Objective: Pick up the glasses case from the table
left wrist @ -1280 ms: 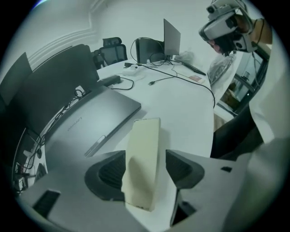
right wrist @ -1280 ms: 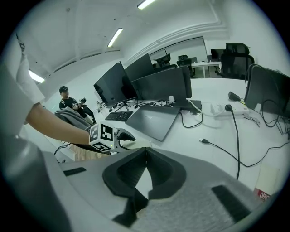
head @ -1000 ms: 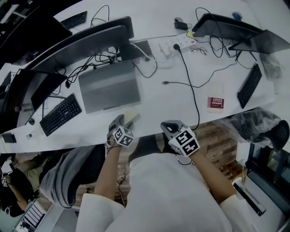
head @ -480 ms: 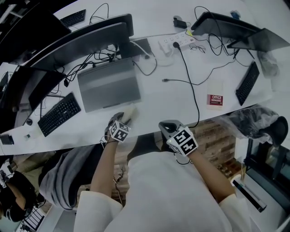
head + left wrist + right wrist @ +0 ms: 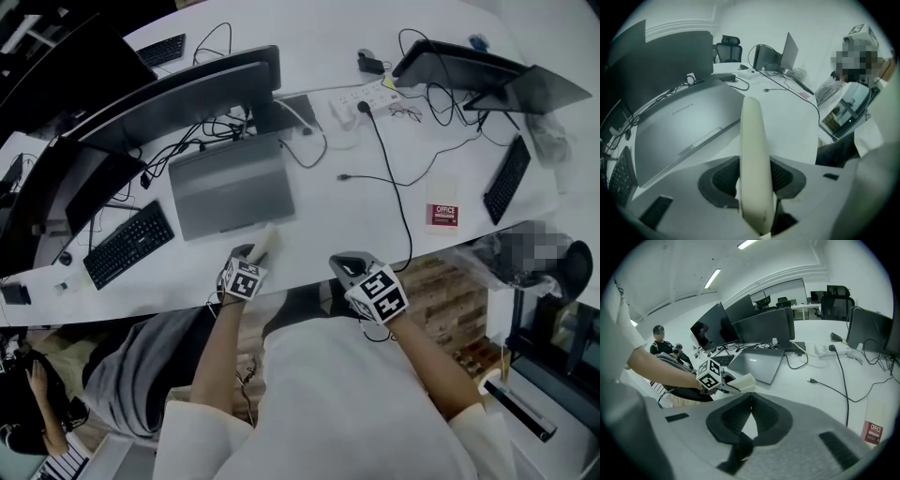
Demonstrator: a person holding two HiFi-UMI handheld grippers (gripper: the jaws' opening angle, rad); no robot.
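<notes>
- The right gripper [image 5: 339,263] is at the near edge of the table [image 5: 347,220]. Its jaws are closed together with nothing between them.
- The left gripper [image 5: 253,255] is beside it, to its left. Its jaws have just been closing and now clamp the cream glasses case [image 5: 754,159]. The case stands on edge between the pads, and its far end juts out past the tips.
- A closed grey laptop [image 5: 230,187] lies just beyond the left gripper's tips.

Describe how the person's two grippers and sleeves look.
The left gripper and right gripper both have pale grey plastic shells with dark, ribbed pads inside the jaws. Each carries a white cube printed with black square markers: the left cube and the right cube. The person wears a white top whose loose sleeves end near the elbows.
</notes>
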